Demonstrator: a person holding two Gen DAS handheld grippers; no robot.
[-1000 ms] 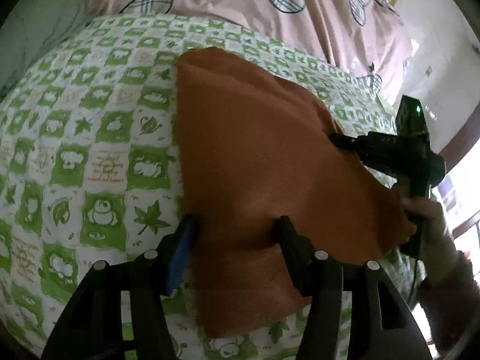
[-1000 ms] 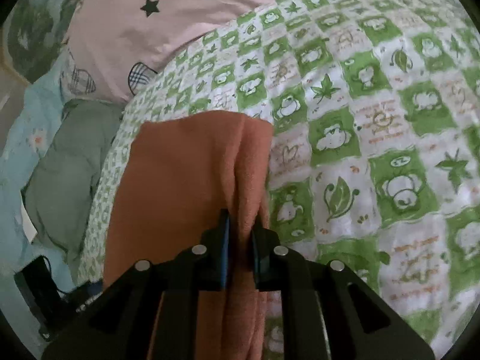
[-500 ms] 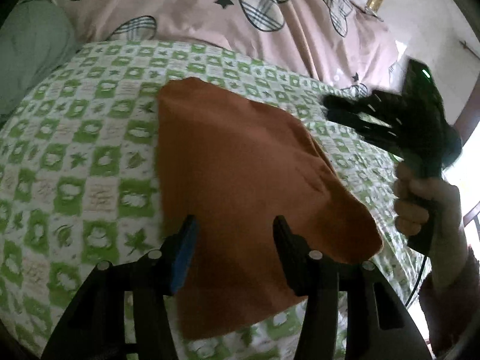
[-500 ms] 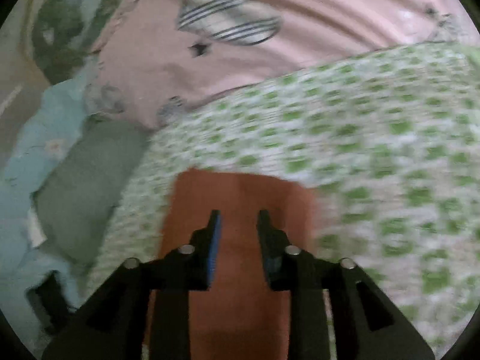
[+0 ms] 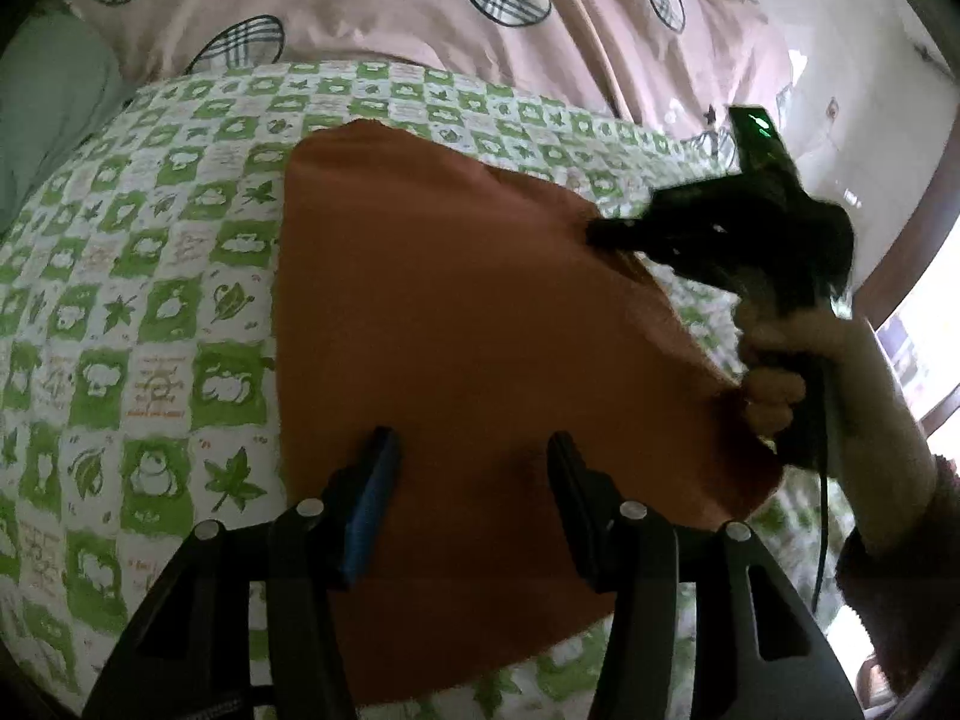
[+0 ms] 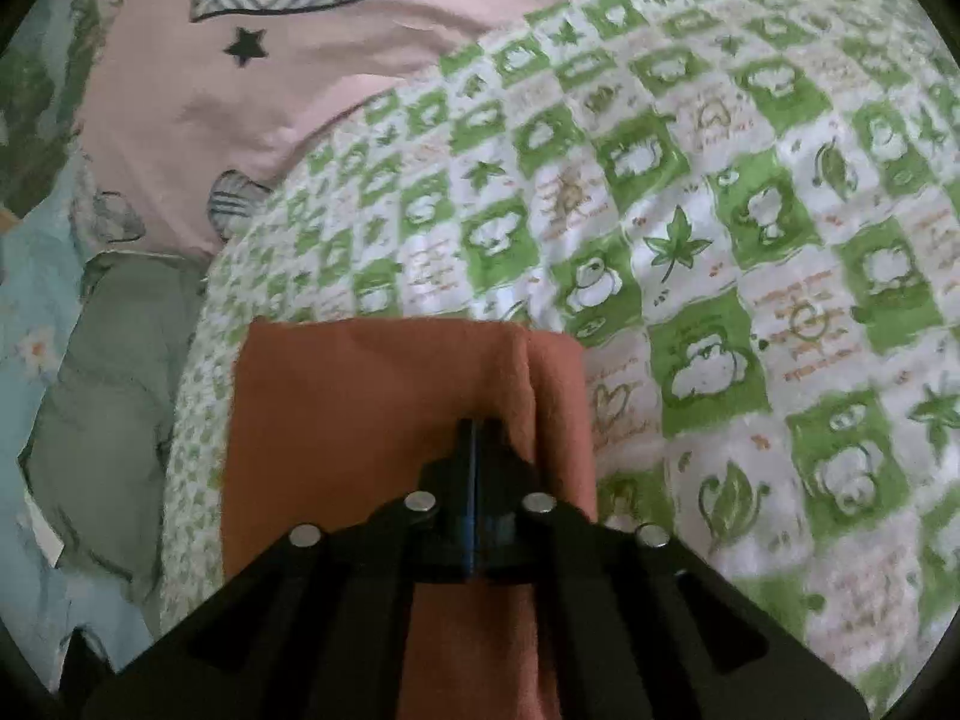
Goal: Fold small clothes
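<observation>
An orange cloth (image 5: 450, 312) lies folded flat on the green-and-white checked bedspread (image 5: 150, 312). My left gripper (image 5: 471, 441) hovers open over the cloth's near part, its blue-padded fingers apart with only the flat cloth under the gap. In the left wrist view my right gripper (image 5: 594, 234), held by a hand (image 5: 774, 372), has its tip at the cloth's far right edge. In the right wrist view that gripper (image 6: 474, 426) is shut, fingers pressed together above the cloth (image 6: 360, 408), just left of a raised fold ridge. I see no fabric between the fingers.
A pink quilt (image 5: 360, 12) with plaid hearts and stars is bunched along the far side of the bedspread (image 6: 720, 240). A grey-green pillow (image 6: 108, 408) lies off the cloth's left side. A wall and a window are at the right in the left wrist view.
The right gripper let go of the cloth's fold, lifted away with its fingers apart, then came back down over the cloth with fingers together. The fold now lies on the cloth.
</observation>
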